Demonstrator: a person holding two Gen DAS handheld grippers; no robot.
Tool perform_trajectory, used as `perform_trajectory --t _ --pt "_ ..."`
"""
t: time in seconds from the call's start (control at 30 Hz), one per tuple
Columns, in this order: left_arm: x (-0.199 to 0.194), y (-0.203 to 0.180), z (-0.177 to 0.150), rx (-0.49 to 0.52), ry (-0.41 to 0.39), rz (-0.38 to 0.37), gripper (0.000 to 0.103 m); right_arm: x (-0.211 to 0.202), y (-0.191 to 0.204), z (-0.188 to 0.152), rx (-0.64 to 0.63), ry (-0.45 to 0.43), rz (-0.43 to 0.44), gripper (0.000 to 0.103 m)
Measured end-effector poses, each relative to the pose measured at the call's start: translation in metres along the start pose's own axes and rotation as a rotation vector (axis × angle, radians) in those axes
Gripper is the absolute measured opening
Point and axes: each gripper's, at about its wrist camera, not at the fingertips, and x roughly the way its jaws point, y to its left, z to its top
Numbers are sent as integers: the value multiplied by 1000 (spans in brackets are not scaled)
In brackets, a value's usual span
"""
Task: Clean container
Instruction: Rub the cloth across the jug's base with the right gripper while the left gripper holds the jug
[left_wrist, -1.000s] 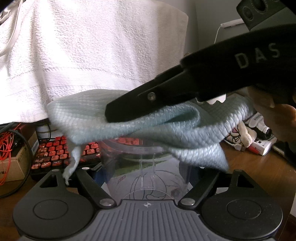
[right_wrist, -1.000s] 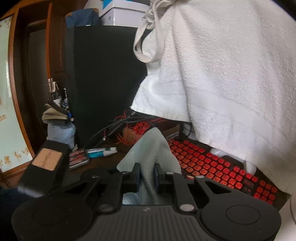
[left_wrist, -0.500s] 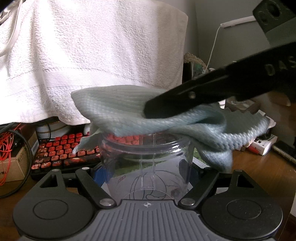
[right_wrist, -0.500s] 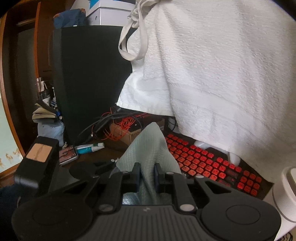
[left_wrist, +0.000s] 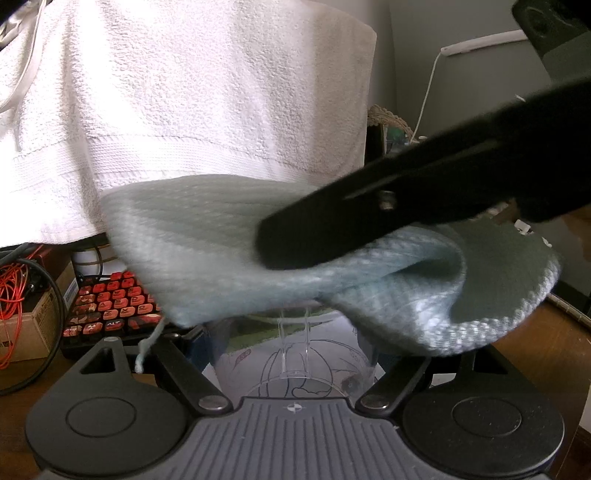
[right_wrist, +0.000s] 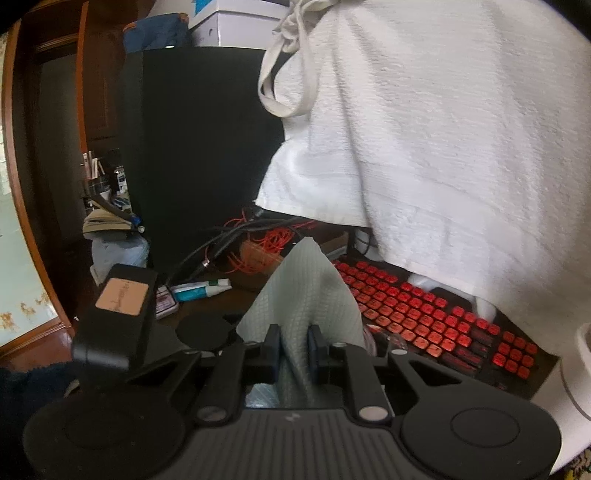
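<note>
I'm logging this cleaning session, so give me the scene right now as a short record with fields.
container: clear plastic container, upright between the left gripper fingers
cloth: pale blue-green cloth, draped over the container's mouth
right gripper: right gripper shut on the cloth
left gripper: wide, closed on the container's sides
background: white towel hanging behind, red-keyed keyboard beneath it

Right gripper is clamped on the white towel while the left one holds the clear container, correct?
Not quite: the right gripper is clamped on the pale blue cloth, not the white towel, as the right wrist view shows. The left gripper does hold the clear container.
</note>
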Motion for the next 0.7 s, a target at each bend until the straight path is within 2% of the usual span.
perform_trajectory --t 0.43,0.7 --pt "-1 -2 1 2 2 3 83 20 -14 10 -3 7 35 14" --pt "-3 -4 1 3 1 3 83 16 -23 10 -5 12 -15 14"
